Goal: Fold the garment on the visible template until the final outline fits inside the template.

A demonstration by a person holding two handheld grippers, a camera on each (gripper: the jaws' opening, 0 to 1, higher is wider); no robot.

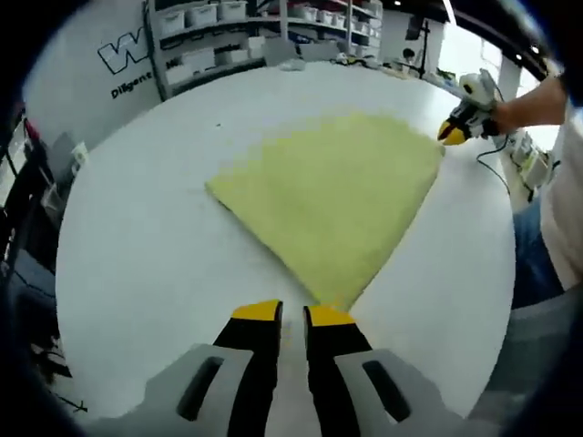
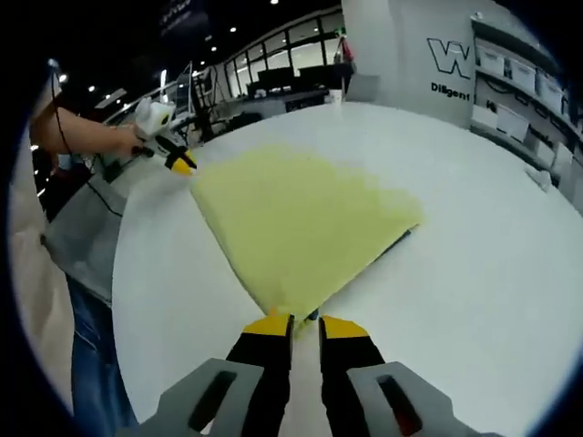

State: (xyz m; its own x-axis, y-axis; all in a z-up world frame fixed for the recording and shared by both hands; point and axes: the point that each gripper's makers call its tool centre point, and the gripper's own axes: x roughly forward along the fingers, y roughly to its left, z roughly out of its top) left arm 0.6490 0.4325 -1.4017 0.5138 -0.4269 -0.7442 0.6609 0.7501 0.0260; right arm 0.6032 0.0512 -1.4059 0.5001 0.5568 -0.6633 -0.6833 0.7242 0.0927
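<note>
Lying flat on the white table (image 1: 137, 255) is the garment (image 1: 332, 196), a soft, fuzzy yellow cloth folded into a rough four-sided shape with one corner pointing at each gripper. In the right gripper view a thin dark edge, perhaps the template (image 2: 393, 244), is peeking out from under the cloth's right side.

The left gripper (image 1: 292, 315) is sitting just short of the near corner, its yellow-tipped black jaws a narrow gap apart and clamped on nothing. In the right gripper view, the right gripper (image 2: 306, 325) is showing the same slim gap at its own corner; whether it is pinching the cloth's edge I cannot tell.

On the far wall, a large outlined "W" with "Diligent" (image 2: 451, 88) under it is showing, the rest cut off. Grey shelves (image 1: 219, 36) beyond the table are holding pale bins, their contents too blurred to make out.
</note>
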